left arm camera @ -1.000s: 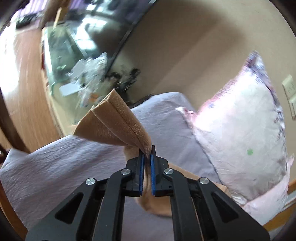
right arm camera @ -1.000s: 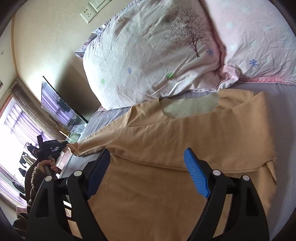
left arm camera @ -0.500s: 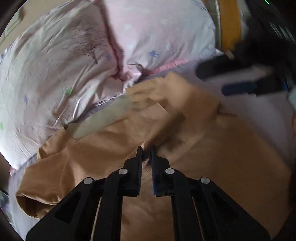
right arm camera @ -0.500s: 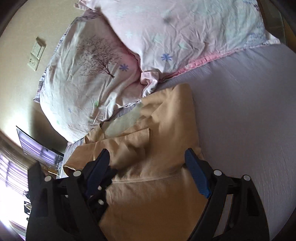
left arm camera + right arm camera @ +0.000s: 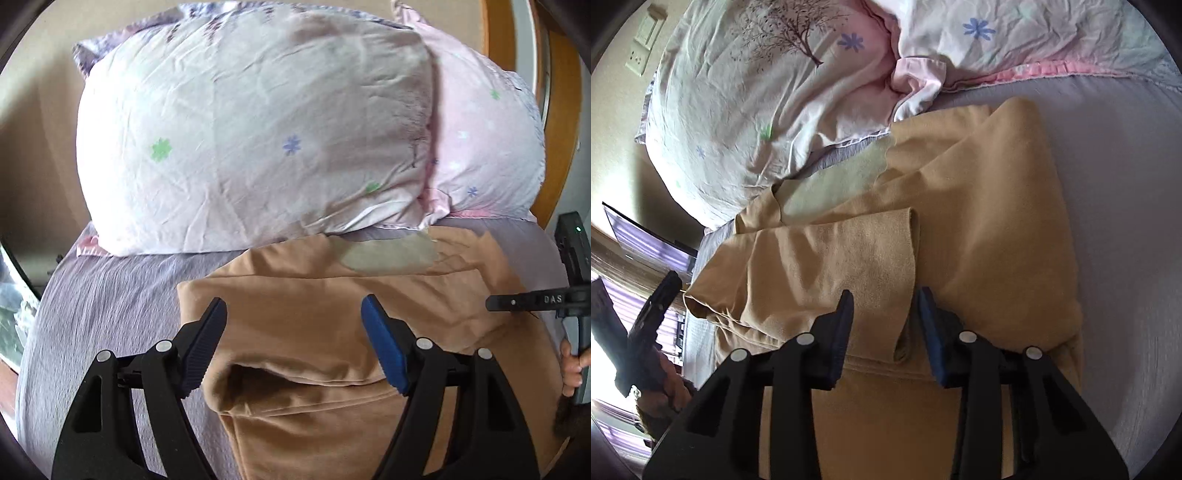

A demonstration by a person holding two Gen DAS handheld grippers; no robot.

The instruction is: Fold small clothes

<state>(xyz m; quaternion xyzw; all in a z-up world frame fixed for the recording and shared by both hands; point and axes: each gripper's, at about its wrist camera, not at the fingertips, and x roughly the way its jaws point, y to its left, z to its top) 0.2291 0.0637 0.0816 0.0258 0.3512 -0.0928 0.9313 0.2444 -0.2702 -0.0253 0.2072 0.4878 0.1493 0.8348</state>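
A tan shirt lies on the lilac bedsheet, its neck opening toward the pillows. One sleeve is folded across the body. My left gripper is open and empty, hovering over the shirt's left part. My right gripper is half open, its jaws either side of the folded sleeve's edge, not clamped on it. The right gripper also shows at the right edge of the left wrist view, and the left one at the left edge of the right wrist view.
Two large pale floral pillows lie just beyond the shirt's collar. A wooden headboard stands at the far right. A wall with a socket and a TV screen lie to the left.
My left gripper carried the sleeve over the shirt, let it go and opened wide. My right gripper moved in over the folded sleeve and narrowed its jaws.
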